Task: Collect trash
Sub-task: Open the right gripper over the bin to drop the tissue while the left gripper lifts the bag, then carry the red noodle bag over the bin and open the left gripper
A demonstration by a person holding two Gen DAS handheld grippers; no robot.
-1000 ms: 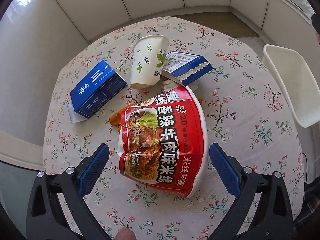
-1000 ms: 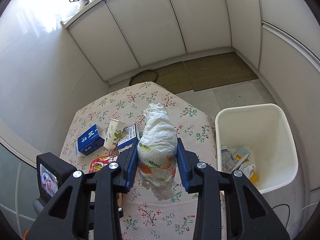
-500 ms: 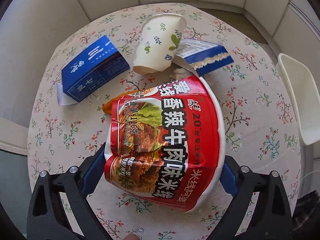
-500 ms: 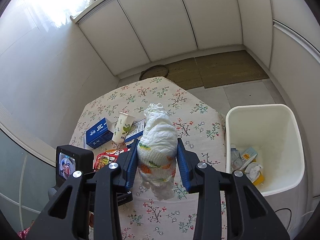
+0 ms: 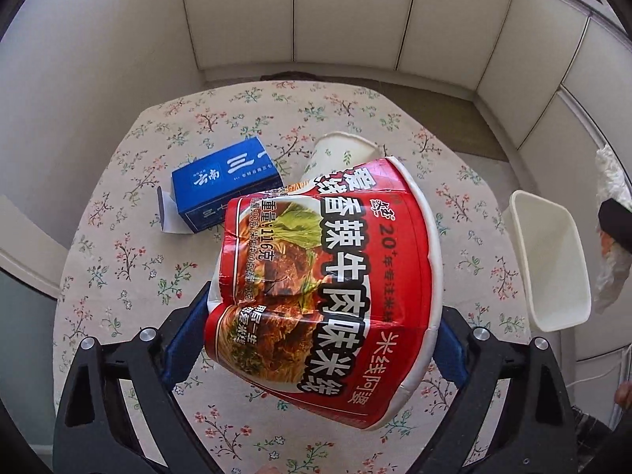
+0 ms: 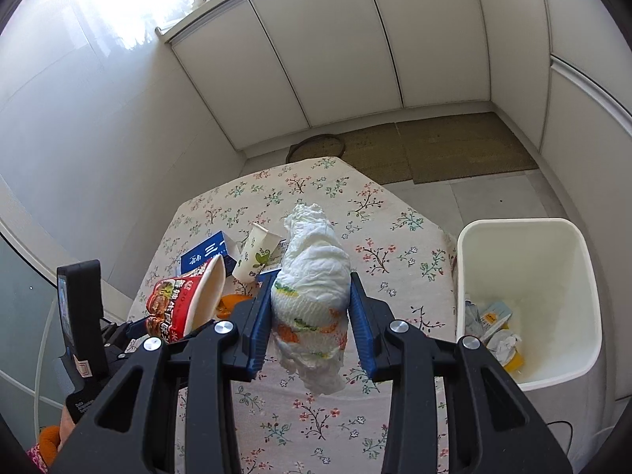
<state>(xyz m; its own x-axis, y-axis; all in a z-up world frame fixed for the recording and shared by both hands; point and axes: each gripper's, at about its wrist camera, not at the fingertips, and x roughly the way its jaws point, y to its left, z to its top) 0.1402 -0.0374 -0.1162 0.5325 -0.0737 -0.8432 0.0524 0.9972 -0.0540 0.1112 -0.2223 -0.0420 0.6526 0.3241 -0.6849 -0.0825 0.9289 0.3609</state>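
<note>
Now both grippers carry trash.
Left gripper (image 5: 316, 335) clamps bowl (image 5: 328, 276); right gripper (image 6: 310, 316) clamps diaper (image 6: 312, 296), nearer bin (image 6: 525, 233) off table's (image 6: 395, 245) right edge.

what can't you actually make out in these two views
- Left wrist view: the red noodle bowl held in the left tongs hides most of the paper cup and the table behind it.
- Right wrist view: the crumpled white wad in the right tongs covers the tablecloth beyond it.
- Right wrist view: items in the white bin are too small to name.
- Left wrist view: the bin's inside faces away.
</note>
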